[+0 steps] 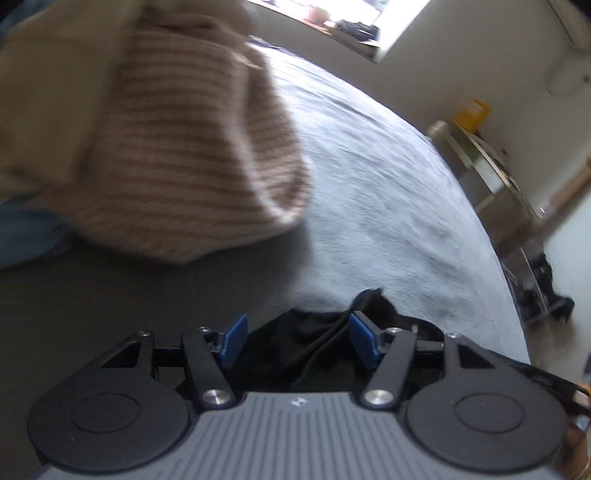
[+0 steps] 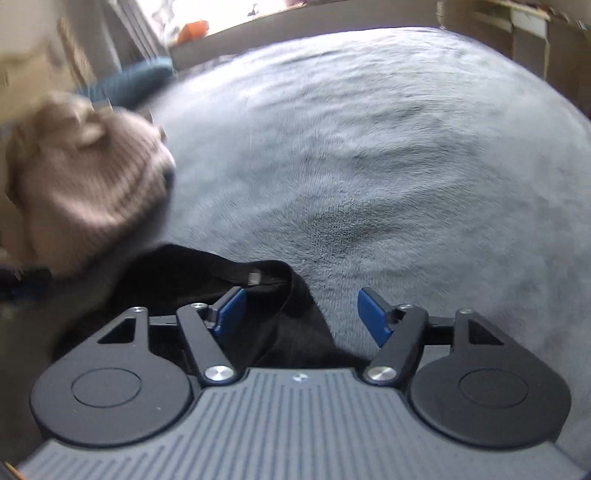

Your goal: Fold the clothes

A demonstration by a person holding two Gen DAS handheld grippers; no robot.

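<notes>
A black garment [image 1: 303, 347] lies bunched on the grey fleece bed cover [image 1: 388, 192], right under my left gripper [image 1: 297, 338], which is open with the cloth showing between its blue pads. In the right wrist view the same black garment [image 2: 207, 277] lies at the lower left, partly under my right gripper [image 2: 301, 314], also open; its left pad is over the cloth, its right pad over bare cover [image 2: 369, 166]. A ribbed beige knitted piece [image 1: 177, 147] hangs blurred at the upper left; it appears too in the right view as a beige knit [image 2: 85, 177].
The bed's edge curves away on the right, with a shelf unit [image 1: 480, 155] and dark items on the floor [image 1: 543, 288] beyond it. A bright window [image 1: 332, 18] is at the far end. Something teal [image 2: 136, 85] lies at the bed's far left.
</notes>
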